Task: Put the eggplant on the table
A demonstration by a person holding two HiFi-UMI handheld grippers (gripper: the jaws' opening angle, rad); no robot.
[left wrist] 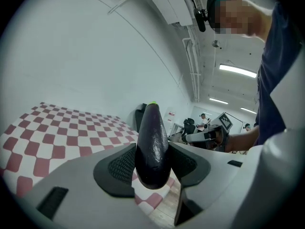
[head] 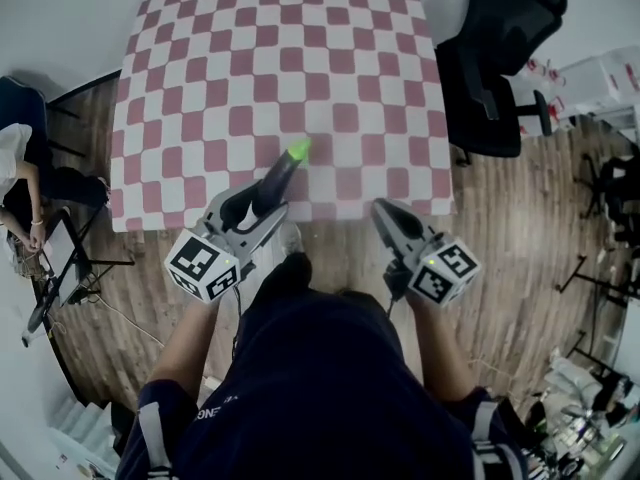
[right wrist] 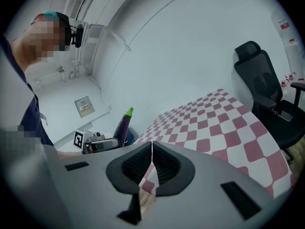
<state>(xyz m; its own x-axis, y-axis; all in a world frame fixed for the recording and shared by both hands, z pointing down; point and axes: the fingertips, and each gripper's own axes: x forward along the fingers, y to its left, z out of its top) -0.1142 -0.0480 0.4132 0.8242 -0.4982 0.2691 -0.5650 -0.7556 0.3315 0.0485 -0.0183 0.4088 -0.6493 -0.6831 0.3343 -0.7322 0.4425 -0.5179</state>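
My left tongs point(head: 255, 208) pinched the dark eggplant point(left wrist: 152, 147), its green tip apparently over the near edge of the checked table point(head: 280, 58). My right tongs point(right wrist: 151, 162) were pressed together, empty, beside them.

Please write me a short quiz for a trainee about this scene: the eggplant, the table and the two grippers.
1. True or false: the eggplant already lies on the table.
2. The right gripper is: A) open; B) shut and empty; C) shut on the eggplant.
3. Which gripper holds the eggplant?
Key: 1 false; 2 B; 3 the left gripper.
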